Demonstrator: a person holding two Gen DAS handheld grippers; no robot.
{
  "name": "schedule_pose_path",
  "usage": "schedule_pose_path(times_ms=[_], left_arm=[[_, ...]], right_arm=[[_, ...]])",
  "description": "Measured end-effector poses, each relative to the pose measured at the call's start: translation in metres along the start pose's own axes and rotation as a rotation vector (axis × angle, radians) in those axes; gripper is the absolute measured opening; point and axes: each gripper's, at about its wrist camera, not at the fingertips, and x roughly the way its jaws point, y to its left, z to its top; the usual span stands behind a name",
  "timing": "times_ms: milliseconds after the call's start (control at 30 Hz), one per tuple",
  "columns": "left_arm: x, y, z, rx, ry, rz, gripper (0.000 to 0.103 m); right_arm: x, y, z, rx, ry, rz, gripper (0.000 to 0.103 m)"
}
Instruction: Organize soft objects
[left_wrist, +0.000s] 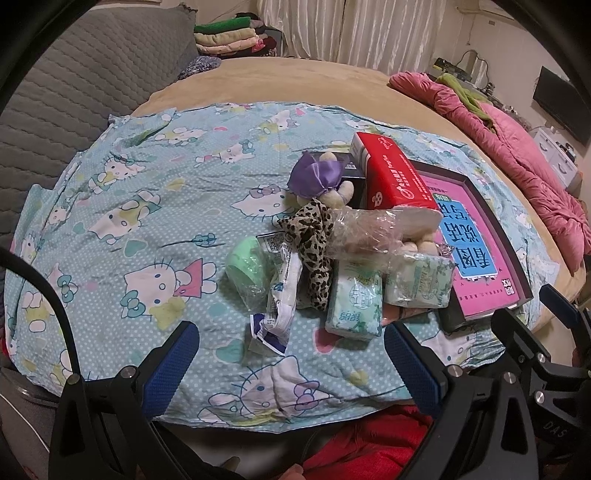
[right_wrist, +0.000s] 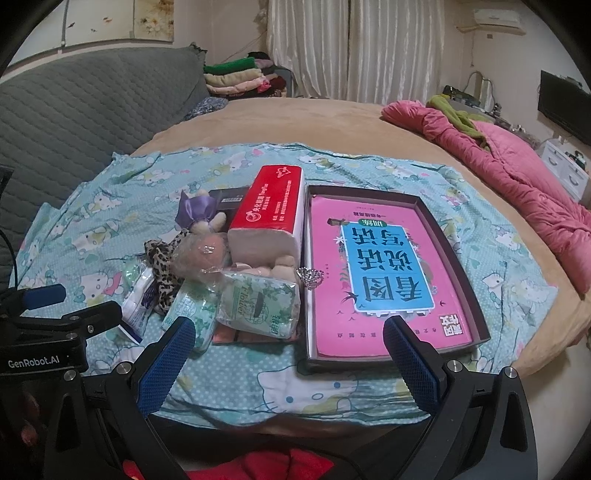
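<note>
A heap of soft things lies on the cartoon-cat sheet (left_wrist: 129, 229): a red tissue pack (left_wrist: 391, 177) (right_wrist: 273, 210), green tissue packets (left_wrist: 354, 302) (right_wrist: 258, 306), a leopard scrunchie (left_wrist: 314, 243) (right_wrist: 162, 266), a plush toy with a purple bow (left_wrist: 317, 177) (right_wrist: 199, 218), a clear bag (left_wrist: 369, 229) holding plush pieces, a green cup (left_wrist: 245, 266) and a white-blue wrapper (left_wrist: 280, 314). A dark tray (right_wrist: 469, 280) holds a pink book (right_wrist: 380, 273). My left gripper (left_wrist: 291, 362) hovers open before the heap. Open too, my right gripper (right_wrist: 291, 354) hangs just short of the tray's near edge.
The tan bed (right_wrist: 332, 122) carries a pink quilt (right_wrist: 517, 177) at the right. A grey quilted headboard (left_wrist: 74, 85) rises at the left, with folded clothes (left_wrist: 229, 37) behind it. Curtains (right_wrist: 351, 48) hang at the back. Red cloth (left_wrist: 362, 443) lies below the grippers.
</note>
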Motion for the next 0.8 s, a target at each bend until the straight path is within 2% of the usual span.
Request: schedule_pose_path(times_ms=[533,800], left_arm=[[0.008,0.01,-0.003,-0.036,0.034,-0.019,0.101],[0.022,0.031,-0.005,-0.108,0.079,-0.046,0.101]], right_arm=[[0.003,0.001,0.0,-0.025,-0.001,0.002,0.101],[0.008,0.001,-0.001,-0.077,-0.011,-0.004,0.101]])
